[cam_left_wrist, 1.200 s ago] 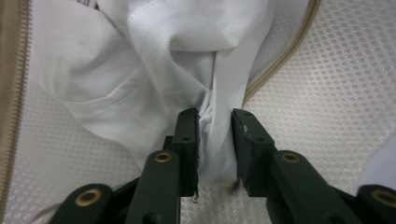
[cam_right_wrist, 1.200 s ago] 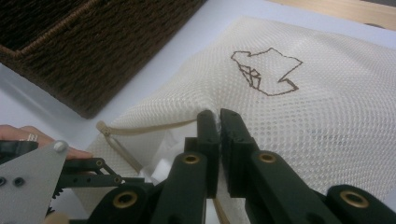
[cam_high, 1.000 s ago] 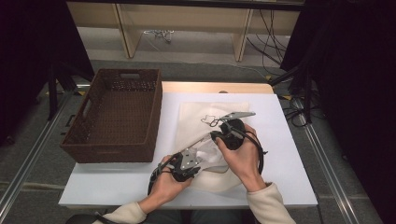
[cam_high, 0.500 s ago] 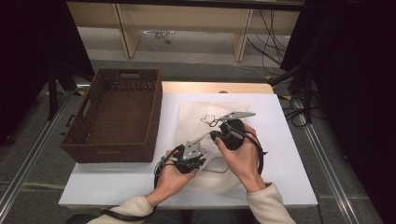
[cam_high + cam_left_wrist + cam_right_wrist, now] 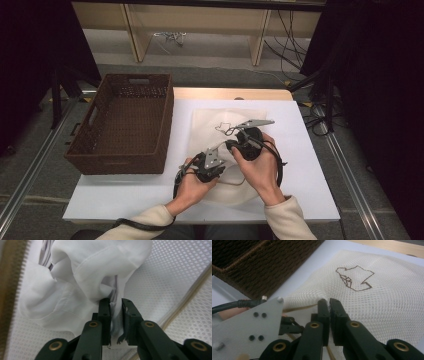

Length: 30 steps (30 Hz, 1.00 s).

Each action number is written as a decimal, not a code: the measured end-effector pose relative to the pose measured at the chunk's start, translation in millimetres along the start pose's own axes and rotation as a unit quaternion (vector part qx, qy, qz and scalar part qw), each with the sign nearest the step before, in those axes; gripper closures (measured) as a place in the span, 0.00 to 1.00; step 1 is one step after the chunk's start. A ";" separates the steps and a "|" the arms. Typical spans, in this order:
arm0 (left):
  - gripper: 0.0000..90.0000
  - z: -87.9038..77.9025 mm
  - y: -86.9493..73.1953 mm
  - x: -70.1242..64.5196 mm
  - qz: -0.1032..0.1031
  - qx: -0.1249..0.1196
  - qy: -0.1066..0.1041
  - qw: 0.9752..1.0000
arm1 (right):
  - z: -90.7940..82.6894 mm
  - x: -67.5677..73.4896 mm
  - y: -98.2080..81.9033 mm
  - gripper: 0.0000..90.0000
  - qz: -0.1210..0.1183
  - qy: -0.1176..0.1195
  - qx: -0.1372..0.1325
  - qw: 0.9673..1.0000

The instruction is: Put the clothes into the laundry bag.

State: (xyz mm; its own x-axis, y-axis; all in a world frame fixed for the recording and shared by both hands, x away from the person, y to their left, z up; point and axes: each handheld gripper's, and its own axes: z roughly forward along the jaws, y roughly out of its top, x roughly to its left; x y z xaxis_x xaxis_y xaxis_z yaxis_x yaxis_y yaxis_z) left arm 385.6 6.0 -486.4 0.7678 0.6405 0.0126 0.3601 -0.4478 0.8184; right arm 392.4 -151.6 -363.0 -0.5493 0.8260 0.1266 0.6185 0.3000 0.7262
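White surface (image 5: 125,200), set on a grey carpeted floor with pale shelving at the far side; a brown wicker basket (image 5: 125,125) stands on its left half. Centre: one cream mesh laundry bag (image 5: 220,125) with a brown embroidered outline, lying flat toward the far end, its near opening lifted. Right gripper (image 5: 231,146): fingers together, clamped on the mesh edge of the bag's mouth, seen holding it up in the right gripper view (image 5: 329,302). Left gripper (image 5: 202,172): positioned at the bag's near left; the left gripper view has its fingers (image 5: 104,312) set on a fold of white garment (image 5: 82,277) that sits inside the mesh beside the zip. Change noted: against the earlier high views the left hand has slid rightward and farther in toward the bag mouth, and its fingers have just been opening slightly, the cloth still between them. Judgement: the garment is largely inside the bag; the left grip appears to be easing off for release, with withdrawal and zipping likely remaining.
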 end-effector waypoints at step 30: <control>0.54 -39.3 -18.9 -13.4 0.063 0.000 -0.007 0.998 | -1.3 0.8 0.2 0.98 0.005 -0.001 0.005 1.000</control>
State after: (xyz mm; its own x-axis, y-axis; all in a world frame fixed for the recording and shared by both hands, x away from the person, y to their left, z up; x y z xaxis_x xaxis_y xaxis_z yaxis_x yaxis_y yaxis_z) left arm 347.7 30.4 -479.4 0.8140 0.5708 0.1073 0.2611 -0.5247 0.8103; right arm 391.4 -151.6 -361.8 -0.5420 0.8297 0.1333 0.6296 0.2959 0.7183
